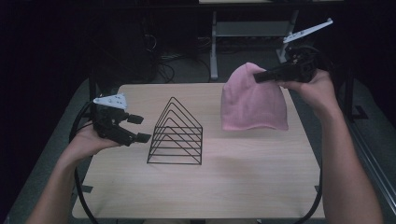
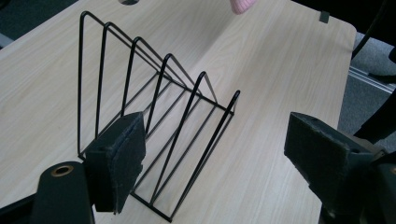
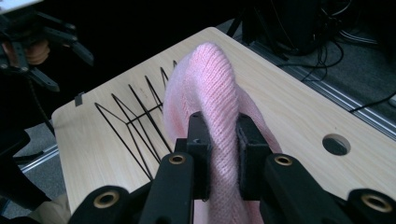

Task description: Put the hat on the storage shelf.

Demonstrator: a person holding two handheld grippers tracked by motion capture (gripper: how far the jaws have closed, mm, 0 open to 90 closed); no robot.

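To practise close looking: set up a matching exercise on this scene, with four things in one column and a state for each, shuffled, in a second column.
Things:
1. hat
2. rack
3. left gripper
4. right gripper

States:
A. open, holding nothing
B. black wire, standing on the table
C. pink, pinched at the top
D. shut on knit fabric

Pairs: 1-C, 2-B, 3-A, 4-D

Pink knit beanie (image 1: 253,100), pinched at its crown, hanging above the table.
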